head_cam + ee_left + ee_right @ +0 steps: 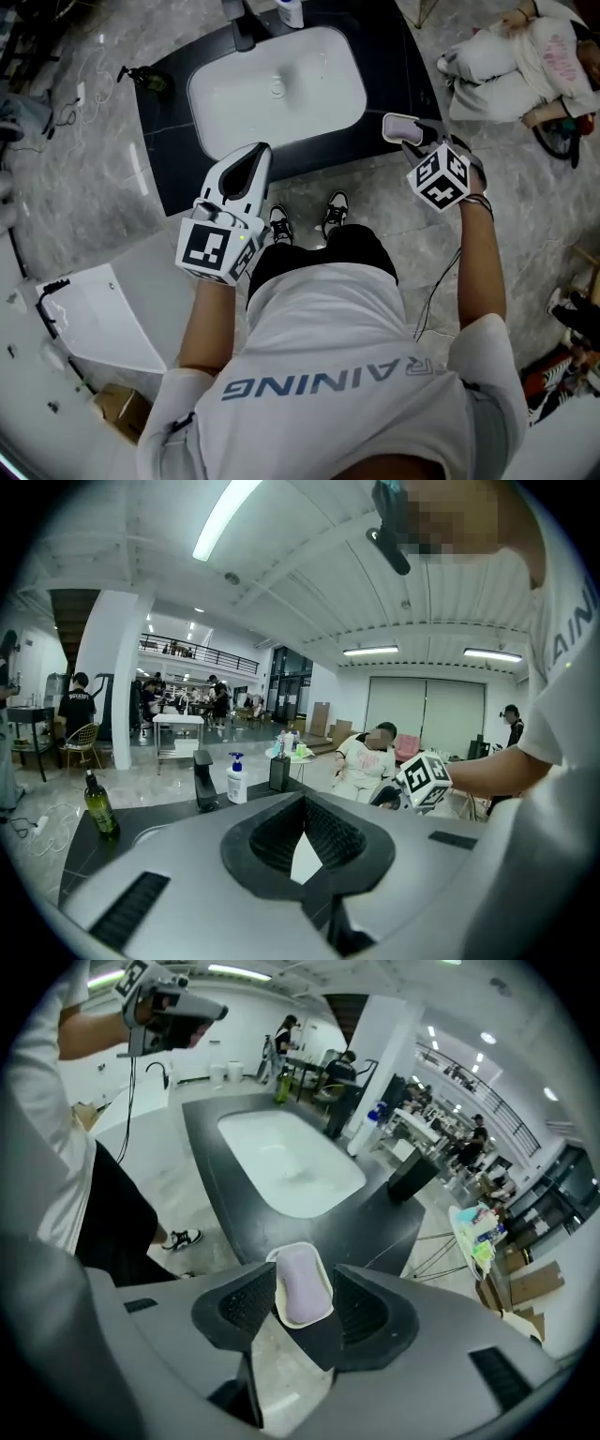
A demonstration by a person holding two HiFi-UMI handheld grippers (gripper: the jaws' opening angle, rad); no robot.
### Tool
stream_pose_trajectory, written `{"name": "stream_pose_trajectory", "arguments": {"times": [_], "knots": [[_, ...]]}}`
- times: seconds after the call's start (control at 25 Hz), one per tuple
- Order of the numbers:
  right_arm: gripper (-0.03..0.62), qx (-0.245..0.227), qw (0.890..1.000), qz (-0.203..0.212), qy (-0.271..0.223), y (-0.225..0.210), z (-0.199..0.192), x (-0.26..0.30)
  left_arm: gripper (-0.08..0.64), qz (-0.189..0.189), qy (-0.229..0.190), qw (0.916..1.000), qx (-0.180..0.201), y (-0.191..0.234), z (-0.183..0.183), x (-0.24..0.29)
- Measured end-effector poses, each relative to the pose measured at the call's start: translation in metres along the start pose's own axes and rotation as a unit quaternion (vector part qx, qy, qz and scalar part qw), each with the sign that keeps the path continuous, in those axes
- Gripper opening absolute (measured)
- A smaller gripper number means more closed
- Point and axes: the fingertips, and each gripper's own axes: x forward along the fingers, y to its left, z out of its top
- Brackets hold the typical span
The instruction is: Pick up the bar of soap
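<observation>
A lilac bar of soap [302, 1283] lies in a white dish [279, 1307] at the front right corner of the dark counter [169, 141]. In the head view the soap [401, 125] shows just past my right gripper [415, 141]. In the right gripper view my right gripper [305, 1277] is open, one jaw on each side of the dish, the pads clear of the soap. My left gripper [259, 152] hovers over the counter's front edge, near the white sink [277, 89]. It [302, 799] is shut with nothing in it and faces across the room.
A black faucet [242, 28] and a pump bottle [291, 11] stand behind the sink. A green bottle [150, 80] sits at the counter's left end. A person [525, 56] sits to the right of the counter. My own feet are at the counter's front.
</observation>
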Motion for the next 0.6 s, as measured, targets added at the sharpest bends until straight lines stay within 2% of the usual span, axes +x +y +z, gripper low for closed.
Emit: {"name": "stream_pose_trajectory", "arguments": {"times": [0.12, 0.28, 0.44, 0.6], "knots": [[0.178, -0.043, 0.998, 0.028, 0.037, -0.004, -0.017, 0.033, 0.0, 0.011, 0.014, 0.9998, -0.007, 0.0, -0.012, 0.009], [0.178, -0.082, 0.992, 0.078, 0.055, 0.0, -0.024, 0.056, 0.0, 0.027, 0.034, 0.9989, -0.02, -0.002, -0.027, 0.011], [0.178, -0.116, 0.983, 0.121, 0.079, 0.006, -0.03, 0.073, 0.0, 0.013, 0.032, 0.9993, -0.016, -0.011, -0.034, 0.012], [0.181, -0.124, 0.978, 0.143, 0.087, 0.007, -0.029, 0.083, 0.0, 0.008, 0.032, 0.9994, -0.011, -0.017, -0.038, 0.013]]}}
